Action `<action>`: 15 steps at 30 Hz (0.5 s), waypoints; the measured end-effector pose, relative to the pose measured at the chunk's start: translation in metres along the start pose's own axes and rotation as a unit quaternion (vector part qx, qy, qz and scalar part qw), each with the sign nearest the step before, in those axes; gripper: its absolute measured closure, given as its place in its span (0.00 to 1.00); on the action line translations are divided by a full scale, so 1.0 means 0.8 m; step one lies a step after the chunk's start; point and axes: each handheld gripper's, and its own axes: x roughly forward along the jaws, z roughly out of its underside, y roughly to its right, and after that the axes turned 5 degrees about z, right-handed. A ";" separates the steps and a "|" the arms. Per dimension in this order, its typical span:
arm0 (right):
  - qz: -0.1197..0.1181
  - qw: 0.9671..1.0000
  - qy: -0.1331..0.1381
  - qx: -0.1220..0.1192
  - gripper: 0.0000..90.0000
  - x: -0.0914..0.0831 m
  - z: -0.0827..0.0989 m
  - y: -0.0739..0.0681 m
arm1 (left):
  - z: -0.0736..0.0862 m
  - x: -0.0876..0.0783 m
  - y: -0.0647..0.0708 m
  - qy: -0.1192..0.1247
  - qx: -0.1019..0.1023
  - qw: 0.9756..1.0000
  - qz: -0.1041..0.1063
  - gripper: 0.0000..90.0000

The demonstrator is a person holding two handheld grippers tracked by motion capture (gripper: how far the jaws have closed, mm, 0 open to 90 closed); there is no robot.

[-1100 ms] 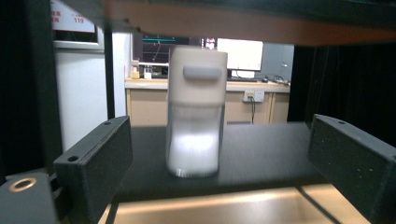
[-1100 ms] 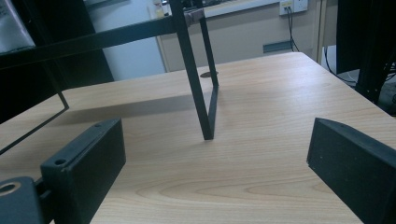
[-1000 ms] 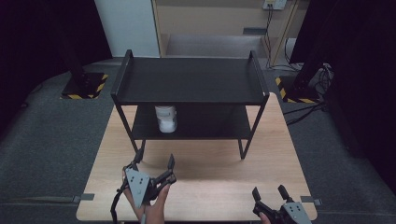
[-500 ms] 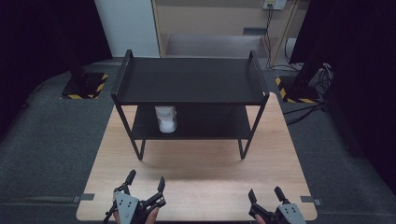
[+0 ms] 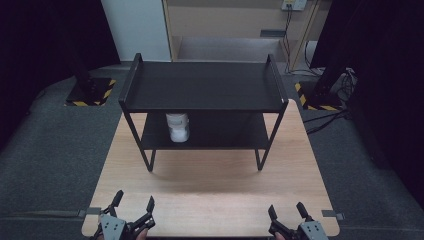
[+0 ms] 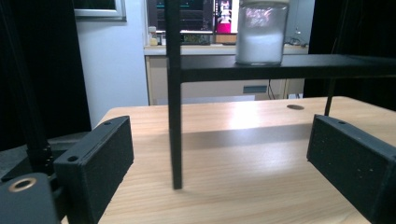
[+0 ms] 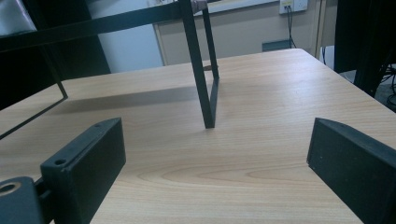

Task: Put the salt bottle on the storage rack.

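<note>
Under top shelf [image 5: 202, 90], white jar [image 5: 177, 127].

I've pulled my left tool [image 5: 133, 201] back toward me — a second ago it was well onto the light wooden surface [image 5: 215, 190], tilted, with the forearm in sight behind it; now it sits at the near edge, both black jaws pointing forward and spread wide with nothing between them. My right tool [image 5: 288, 212] has shifted too — slightly inward along the same near edge, its jaws now standing a little farther up in the high view, also spread wide and empty.
</note>
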 end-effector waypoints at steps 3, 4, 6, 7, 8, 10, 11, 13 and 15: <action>0.004 1.000 0.001 0.000 0.05 -0.001 0.002 0.001 | 0.001 -0.002 -0.006 -0.002 0.003 1.000 -0.003 0.07; 0.005 1.000 0.002 0.000 0.05 -0.001 0.002 0.001 | 0.001 -0.003 -0.009 -0.002 0.006 1.000 -0.006 0.07; 0.005 1.000 0.001 0.001 0.05 -0.001 0.002 0.001 | 0.002 -0.005 -0.014 -0.003 0.010 1.000 -0.012 0.07; 0.006 1.000 0.002 0.000 0.05 -0.002 0.002 0.001 | 0.002 -0.006 -0.017 -0.003 0.010 1.000 -0.015 0.07; 0.006 1.000 0.003 -0.002 0.05 -0.001 0.002 0.002 | 0.003 -0.006 -0.019 -0.003 0.010 1.000 -0.019 0.07; 0.006 1.000 0.003 -0.003 0.05 -0.002 0.001 0.003 | 0.004 -0.008 -0.025 -0.001 0.009 1.000 -0.025 0.07; 0.006 1.000 0.004 -0.004 0.05 -0.001 0.000 0.005 | 0.004 -0.008 -0.028 -0.002 0.010 1.000 -0.029 0.07; 0.007 1.000 0.007 -0.007 0.05 -0.001 -0.001 0.007 | 0.005 -0.008 -0.034 -0.002 0.010 0.999 -0.034 0.06; 0.005 1.000 0.010 -0.009 0.05 0.000 -0.002 0.010 | 0.006 -0.007 -0.039 -0.004 0.012 0.999 -0.038 0.06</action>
